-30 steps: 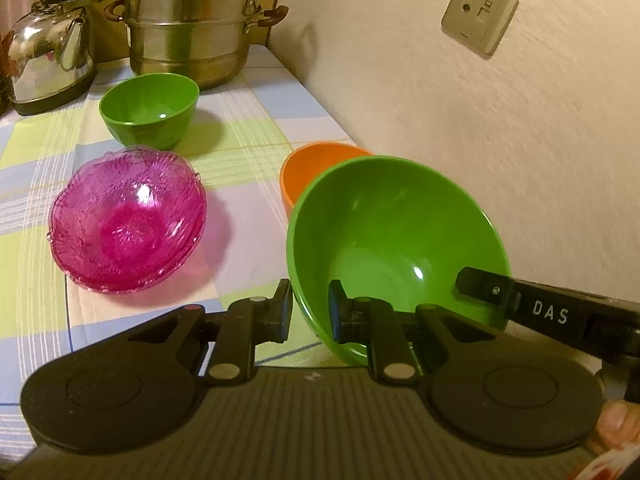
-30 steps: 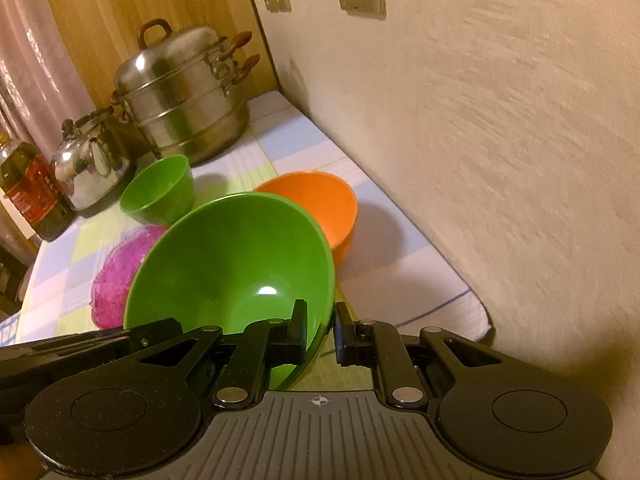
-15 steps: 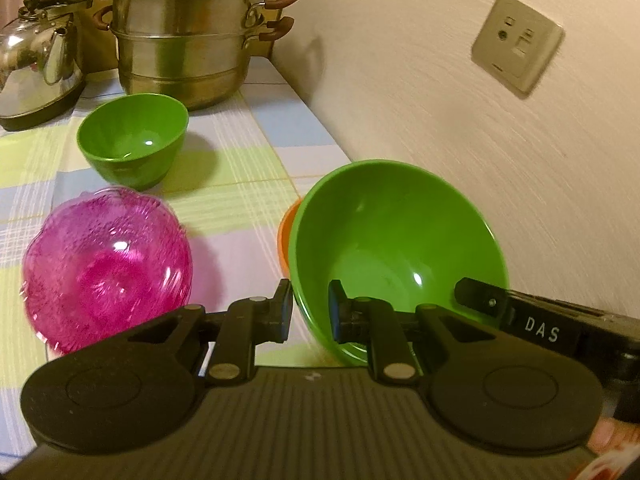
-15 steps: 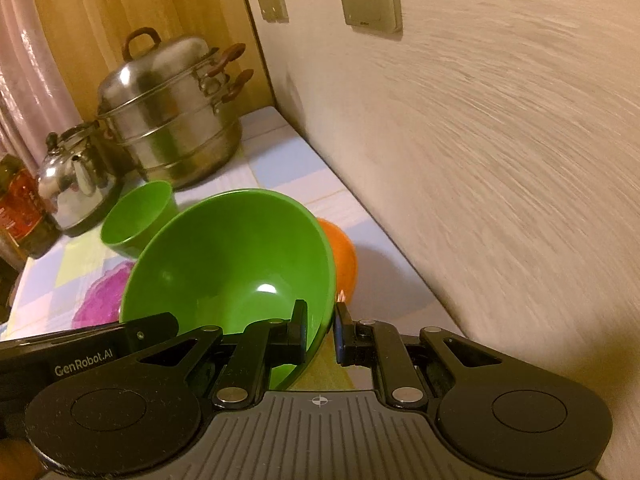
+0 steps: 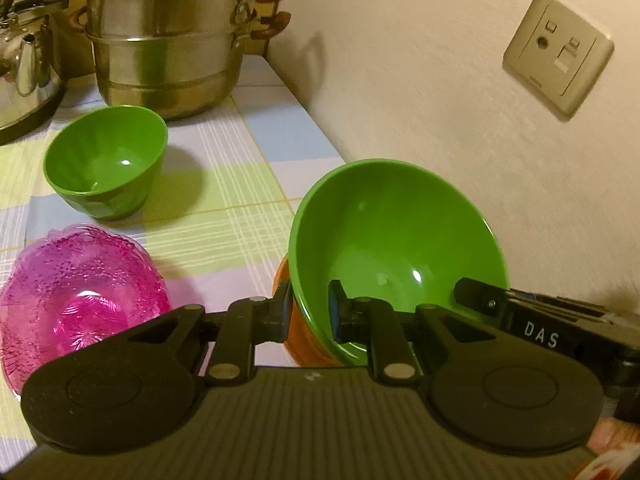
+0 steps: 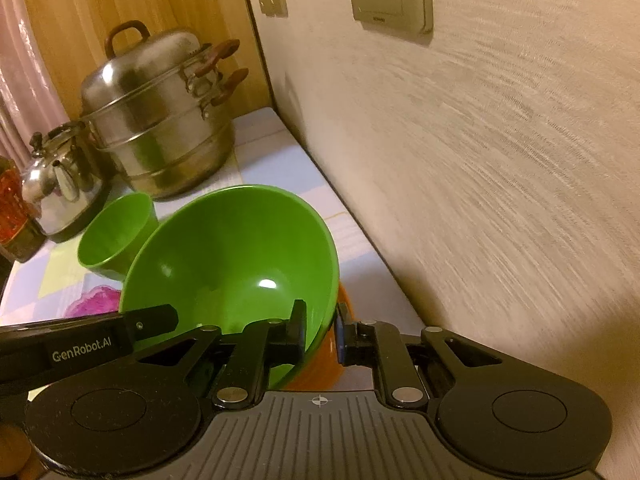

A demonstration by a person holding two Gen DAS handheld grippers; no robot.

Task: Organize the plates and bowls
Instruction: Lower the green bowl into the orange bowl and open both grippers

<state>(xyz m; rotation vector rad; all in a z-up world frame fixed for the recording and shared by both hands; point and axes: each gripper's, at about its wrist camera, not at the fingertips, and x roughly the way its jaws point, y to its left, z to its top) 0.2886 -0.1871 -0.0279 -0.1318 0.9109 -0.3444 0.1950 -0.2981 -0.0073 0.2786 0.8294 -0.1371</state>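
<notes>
Both grippers hold one large green bowl (image 5: 396,248) by its rim, tilted. My left gripper (image 5: 310,312) is shut on the rim's left side; my right gripper (image 6: 322,334) is shut on its right side. The bowl also shows in the right wrist view (image 6: 236,256). It sits right over an orange bowl (image 5: 302,340), whose edge shows beneath it in both views (image 6: 320,368); I cannot tell whether they touch. A small green bowl (image 5: 106,160) stands further back. Pink glass bowls (image 5: 76,292) lie at the left.
A steel steamer pot (image 5: 168,40) and a steel kettle (image 5: 24,64) stand at the back of the checked tablecloth (image 5: 224,208). A wall with sockets (image 5: 558,54) runs close along the right. A dark bottle (image 6: 12,216) stands at far left.
Both grippers have carried the large green bowl forward and down over the orange bowl, which is now mostly hidden beneath it. The pot and small green bowl appear nearer.
</notes>
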